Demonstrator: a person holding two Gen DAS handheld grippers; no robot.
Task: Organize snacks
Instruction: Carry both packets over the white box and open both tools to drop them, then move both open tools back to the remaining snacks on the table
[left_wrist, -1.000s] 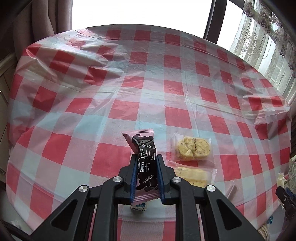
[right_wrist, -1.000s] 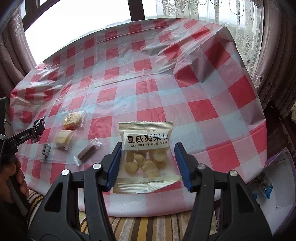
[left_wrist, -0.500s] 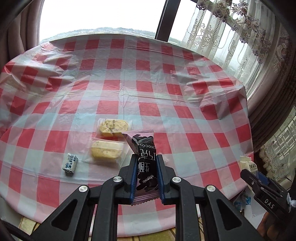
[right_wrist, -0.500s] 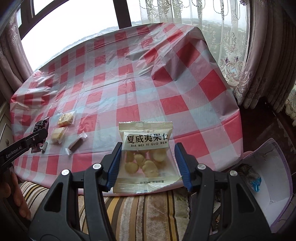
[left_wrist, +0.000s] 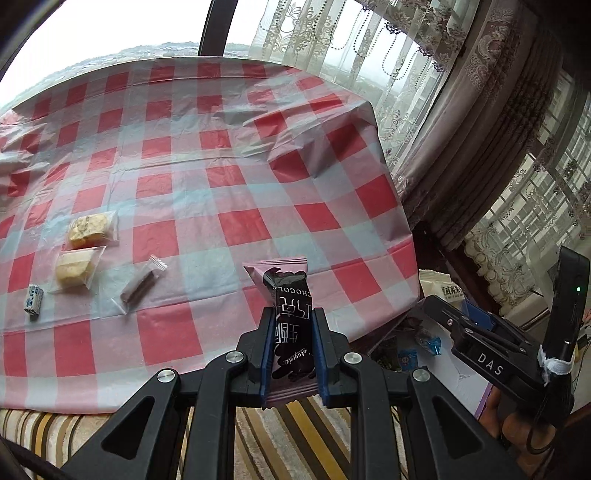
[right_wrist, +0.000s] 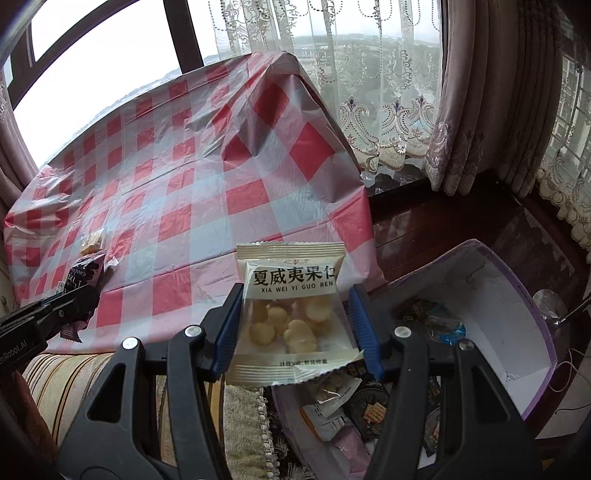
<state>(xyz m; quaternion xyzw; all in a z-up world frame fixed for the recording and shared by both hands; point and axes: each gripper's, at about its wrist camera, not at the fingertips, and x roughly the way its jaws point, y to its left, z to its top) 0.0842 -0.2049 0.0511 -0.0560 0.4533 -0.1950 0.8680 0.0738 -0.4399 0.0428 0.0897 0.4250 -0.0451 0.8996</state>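
Note:
My left gripper (left_wrist: 291, 332) is shut on a pink and black chocolate bar packet (left_wrist: 290, 317), held upright past the table's front right edge. My right gripper (right_wrist: 295, 314) is shut on a cream macadamia nut packet (right_wrist: 291, 314), held over the near end of a purple-rimmed white box (right_wrist: 517, 332) with several snacks in it. The right gripper also shows in the left wrist view (left_wrist: 480, 343), and the left one in the right wrist view (right_wrist: 55, 310). On the red checked tablecloth (left_wrist: 221, 184) lie two yellow cake packets (left_wrist: 92, 229) (left_wrist: 75, 267), a brown stick in clear wrap (left_wrist: 140, 284) and a small white candy (left_wrist: 34, 301).
The box stands on the floor right of the table, by a dark wooden sill (right_wrist: 443, 221) and curtains (left_wrist: 480, 129). A striped cushion (right_wrist: 92, 376) lies below the table's front edge.
Both grippers have swung right and back off the table with their packets, toward the box on the floor. Their grips have not changed.

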